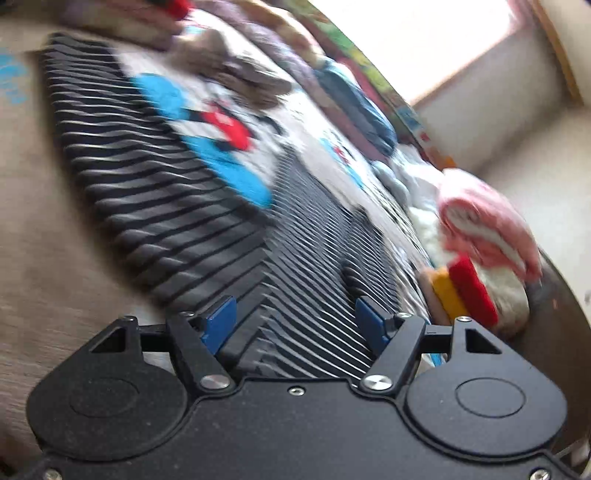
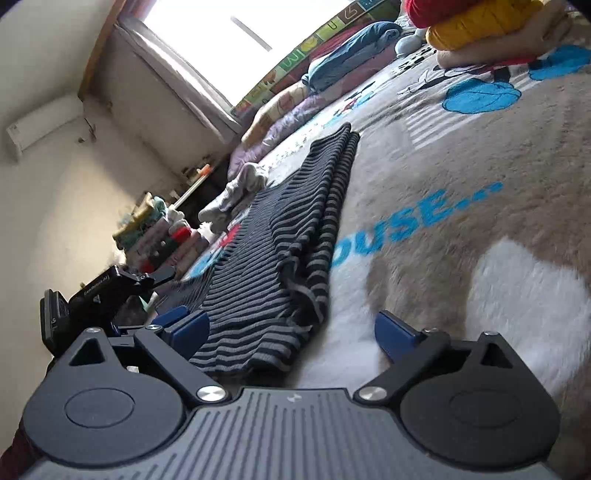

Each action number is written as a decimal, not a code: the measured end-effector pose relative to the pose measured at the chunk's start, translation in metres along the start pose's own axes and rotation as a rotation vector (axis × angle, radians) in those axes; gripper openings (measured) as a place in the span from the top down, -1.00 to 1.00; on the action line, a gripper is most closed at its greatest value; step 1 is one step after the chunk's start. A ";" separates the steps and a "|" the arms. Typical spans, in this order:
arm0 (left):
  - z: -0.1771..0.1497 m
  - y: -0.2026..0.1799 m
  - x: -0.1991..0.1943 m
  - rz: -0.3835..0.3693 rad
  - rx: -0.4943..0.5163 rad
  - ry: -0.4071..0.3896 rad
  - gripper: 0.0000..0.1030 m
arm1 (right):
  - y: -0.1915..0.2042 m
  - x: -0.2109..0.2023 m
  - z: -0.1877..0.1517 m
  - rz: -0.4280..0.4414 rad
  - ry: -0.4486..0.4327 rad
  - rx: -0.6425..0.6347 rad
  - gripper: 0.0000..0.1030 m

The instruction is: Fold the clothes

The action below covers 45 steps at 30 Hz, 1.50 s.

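A dark striped garment [image 1: 177, 192] lies flat on a plush cartoon-print blanket [image 1: 48, 229]. In the left wrist view my left gripper [image 1: 297, 321] is open, its blue pads either side of the garment's near edge, nothing pinched. In the right wrist view the same striped garment [image 2: 280, 254] stretches away from me, partly folded lengthwise. My right gripper [image 2: 295, 328] is open over its near hem, the left pad [image 2: 188, 325] at the cloth, the right pad [image 2: 395, 332] over the blanket [image 2: 480, 192]. The left gripper [image 2: 122, 284] shows at the left.
Stacks of folded clothes [image 1: 480, 258] sit at the blanket's right edge in the left view. In the right view there are folded piles [image 2: 162, 236], loose grey socks [image 2: 236, 192], a blue bundle [image 2: 351, 51], pillows and a yellow-red pile [image 2: 480, 22]. A window lies beyond.
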<state>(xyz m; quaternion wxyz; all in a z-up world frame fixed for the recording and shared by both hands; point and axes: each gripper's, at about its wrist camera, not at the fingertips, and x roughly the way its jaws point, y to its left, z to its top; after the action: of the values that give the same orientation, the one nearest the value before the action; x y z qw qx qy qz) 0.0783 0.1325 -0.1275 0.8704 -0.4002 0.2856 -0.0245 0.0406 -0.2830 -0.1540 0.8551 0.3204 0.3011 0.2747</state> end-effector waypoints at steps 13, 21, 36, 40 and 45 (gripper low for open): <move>0.061 0.116 -0.070 0.083 -0.305 -0.230 -0.34 | 0.081 0.031 -0.025 0.102 0.061 -0.300 -0.20; 0.096 0.139 -0.042 0.093 -0.306 -0.253 0.11 | 0.082 0.048 -0.028 0.087 0.096 -0.289 -0.21; 0.140 0.131 0.006 0.117 -0.165 -0.262 0.70 | 0.100 0.057 -0.032 0.107 0.126 -0.289 -0.23; 0.130 0.089 0.013 0.143 0.081 -0.260 0.77 | 0.102 0.063 -0.031 0.100 0.131 -0.277 -0.23; 0.101 0.028 0.024 0.188 0.468 -0.237 0.77 | 0.100 0.070 -0.030 0.097 0.137 -0.237 -0.23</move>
<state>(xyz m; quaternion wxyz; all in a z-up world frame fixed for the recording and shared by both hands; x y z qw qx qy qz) 0.1458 0.2138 -0.1064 0.9650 -0.1599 0.2043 0.0380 0.0392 -0.1606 -0.1242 0.8502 0.2118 0.3083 0.3704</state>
